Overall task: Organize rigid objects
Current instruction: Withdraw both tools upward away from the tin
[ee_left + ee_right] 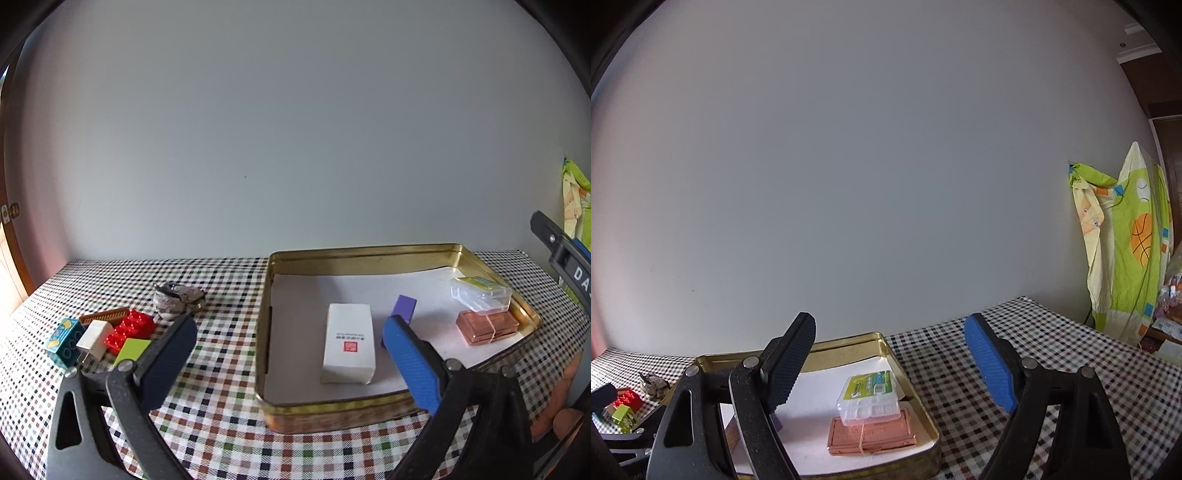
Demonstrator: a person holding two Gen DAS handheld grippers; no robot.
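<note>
I am holding both claws spread and empty, the left claw (290, 354) hovering between the tin (369, 254) and the loose blocks (129, 330) on the desk (221, 424); the right claw (890, 356) is hanging over the tin; I am judging a block comes next, gripped squarely across its flat sides.

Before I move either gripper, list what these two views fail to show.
- Purple block: lower part hidden behind the blue finger, left wrist view.
- Brown comb-like piece: partly covered by the red brick, left wrist view.
- White box print: too small to read.
- Tin near edge: cut off, right wrist view.
</note>
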